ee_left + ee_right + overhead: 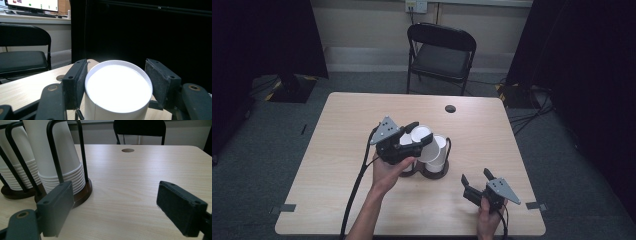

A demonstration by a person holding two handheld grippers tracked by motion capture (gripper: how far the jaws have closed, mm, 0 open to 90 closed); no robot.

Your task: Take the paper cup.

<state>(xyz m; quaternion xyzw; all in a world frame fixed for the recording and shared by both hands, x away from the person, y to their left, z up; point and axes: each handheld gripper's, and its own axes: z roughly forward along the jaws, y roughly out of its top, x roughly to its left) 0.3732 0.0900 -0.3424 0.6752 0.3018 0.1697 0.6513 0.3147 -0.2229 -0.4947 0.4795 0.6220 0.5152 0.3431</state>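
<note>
Seen from high up: left tongs shut on a white cup, held tipped over just above the black rack near the middle of the bench. Two stacks of cups standing in that rack, right under the held cup. Right tongs wide open with nothing inside, low by the front right corner of the bench, well apart from the cup. Probably a cup going on or coming off a stack; hard to say which. Best done slowly: squeeze softly so the thin cup does not crush, line the cup up straight with the stack before moving along it, and stay clear of the rack's wire loops so nothing tips. Worth bringing the right tongs nearer to steady the rack if it starts to wobble. Seen from the left tongs: round white end of the cup right between the two jaws, one pad flat against its side and the other close at its rim, bench edge behind. Seen from the right tongs: jaws spread far apart over bare wood, holding nothing; rack and stacks off toward the left, just past the near jaw and not touching it; small round hole farther off toward the back edge.
</note>
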